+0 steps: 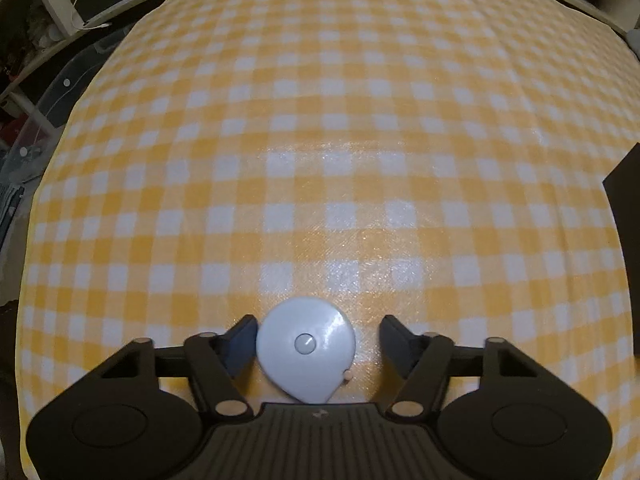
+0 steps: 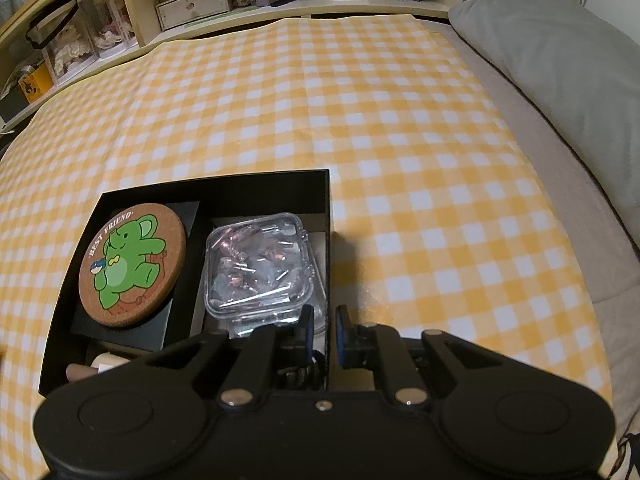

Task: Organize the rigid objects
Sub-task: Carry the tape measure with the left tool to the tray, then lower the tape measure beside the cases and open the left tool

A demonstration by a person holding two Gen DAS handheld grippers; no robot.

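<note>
One round pale-grey plastic tape measure (image 1: 306, 350) lies on the yellow-checked cloth (image 1: 320, 160) between your left tool's (image 1: 316, 340) parted fingers, ungripped, so close on it while your right tool (image 2: 322, 330) pinches the black box's wall (image 2: 329, 216).

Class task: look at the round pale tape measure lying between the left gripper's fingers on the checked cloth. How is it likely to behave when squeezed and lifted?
The tape measure looks like hard, smooth plastic, so it will probably stay stiff. Its curved rim may slide out sideways, since the left gripper has a visible gap on one side. Lying flat on the cloth, it seems unlikely to roll.
</note>
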